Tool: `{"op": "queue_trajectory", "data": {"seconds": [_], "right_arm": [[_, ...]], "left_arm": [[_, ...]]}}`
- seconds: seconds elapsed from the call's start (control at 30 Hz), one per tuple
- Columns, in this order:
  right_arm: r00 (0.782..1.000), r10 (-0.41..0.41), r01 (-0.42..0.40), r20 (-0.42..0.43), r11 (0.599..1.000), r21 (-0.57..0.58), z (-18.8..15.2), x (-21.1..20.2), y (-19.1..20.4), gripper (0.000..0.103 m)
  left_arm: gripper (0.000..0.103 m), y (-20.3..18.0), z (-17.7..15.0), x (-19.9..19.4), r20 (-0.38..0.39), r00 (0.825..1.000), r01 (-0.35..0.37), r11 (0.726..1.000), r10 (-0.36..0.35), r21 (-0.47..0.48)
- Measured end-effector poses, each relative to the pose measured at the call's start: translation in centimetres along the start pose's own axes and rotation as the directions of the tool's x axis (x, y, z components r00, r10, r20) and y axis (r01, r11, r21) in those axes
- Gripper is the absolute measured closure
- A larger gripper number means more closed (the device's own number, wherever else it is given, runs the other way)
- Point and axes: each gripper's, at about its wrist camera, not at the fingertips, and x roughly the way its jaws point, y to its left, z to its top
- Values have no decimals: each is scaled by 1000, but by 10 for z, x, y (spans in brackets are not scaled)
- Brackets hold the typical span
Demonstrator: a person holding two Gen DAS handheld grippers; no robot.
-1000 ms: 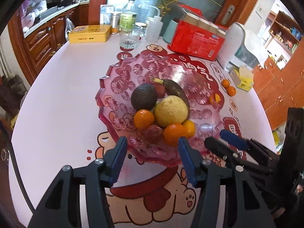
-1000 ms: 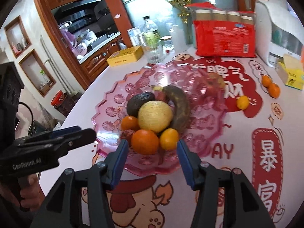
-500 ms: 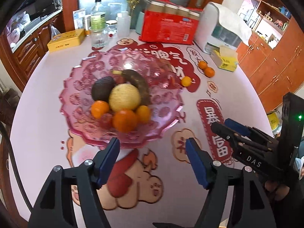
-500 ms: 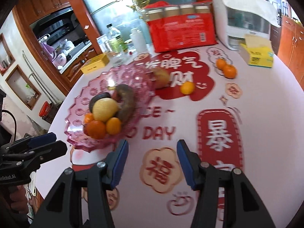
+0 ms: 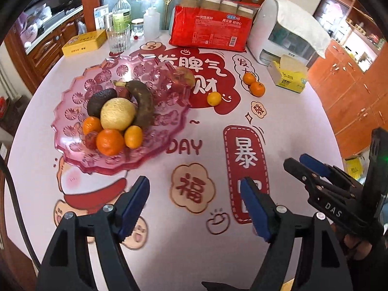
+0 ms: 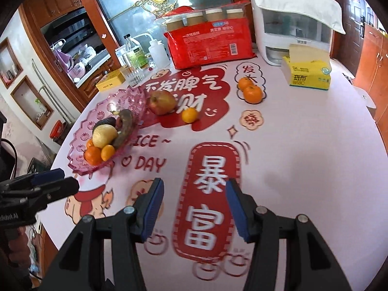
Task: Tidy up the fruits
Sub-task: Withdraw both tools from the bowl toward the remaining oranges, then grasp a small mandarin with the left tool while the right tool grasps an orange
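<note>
Nearest to us, the left tongs [image 5: 194, 203] hang over the printed surface [image 5: 291, 133] with their jaws opening and nothing between them, only the cartoon print beneath. The right tongs [image 6: 194, 206] hover alongside over the red banner print, jaws parted and empty, gripping nothing.

Moving out, we find the pink fruit tray [image 5: 72, 111] toward the surface's left edge. It carries a pile: a yellow round fruit [image 5: 117, 114] in the middle, a dark avocado [image 5: 97, 99] behind it to the left, a browned banana [image 5: 143, 101] curving along its right side, and three small oranges at the front, the biggest front orange [image 5: 109, 141] nearest us.

Further out, just past the tray's far right rim, a reddish apple [image 6: 162, 102] sits on the surface, partly seen through the tray's clear wall in the left view. A lone small orange [image 6: 189, 115] lies just right of it on the red print. Well to the right, an orange pair [image 6: 249, 89] sits touching, near the yellow tissue box [image 6: 309, 77].

Along the far edge we see a red cup pack [image 5: 211, 31], a white appliance [image 5: 283, 36], a drinking glass [image 5: 118, 40] and a yellow tin [image 5: 84, 42].
</note>
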Motion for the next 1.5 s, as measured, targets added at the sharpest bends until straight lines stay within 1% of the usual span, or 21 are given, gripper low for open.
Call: {"op": "queue_trajectory", "data": {"seconds": [0.1, 0.2, 0.3, 0.43, 0.63, 0.77, 0.97, 1.07, 1.2, 1.3, 1.5], "right_arm": [[1000, 7, -8, -15, 1000, -18, 4, -4, -20, 49], [1000, 8, -8, -12, 999, -34, 11, -10, -41, 49], [1000, -1, 1, -6, 999, -40, 21, -13, -59, 49], [1000, -23, 23, 3, 999, -49, 39, -12, -87, 49], [999, -39, 41, 23, 996, -78, 72, -4, -112, 49], [999, -39, 42, 31, 992, -117, 94, 6, -120, 49], [999, -25, 31, 35, 983, -183, 123, 31, -127, 49], [999, -3, 9, 32, 978, -208, 133, 47, -129, 49], [1000, 10, -3, 28, 971, -240, 143, 68, -127, 49], [999, 33, -26, 23, 968, -250, 148, 86, -125, 49], [999, 41, -35, 16, 960, -278, 153, 123, -119, 49]], "left_arm": [[27, -14, 6, 6, -16, 1000, -12, 1000, 12, -23], [27, -27, 13, 13, -23, 999, -29, 999, 28, -43], [27, -38, 22, 23, -48, 998, -39, 996, 36, -75], [27, -49, 35, 35, -66, 997, -56, 993, 50, -100], [27, -62, 59, 55, -87, 994, -86, 985, 73, -151], [27, -67, 77, 72, -97, 992, -103, 973, 84, -207], [27, -70, 104, 100, -100, 992, -105, 955, 80, -277], [27, -69, 115, 113, -93, 992, -110, 944, 84, -310], [27, -64, 130, 129, -83, 992, -118, 929, 95, -352], [27, -59, 139, 142, -86, 991, -126, 918, 101, -376], [27, -53, 146, 172, -117, 988, -144, 905, 105, -401]]}}
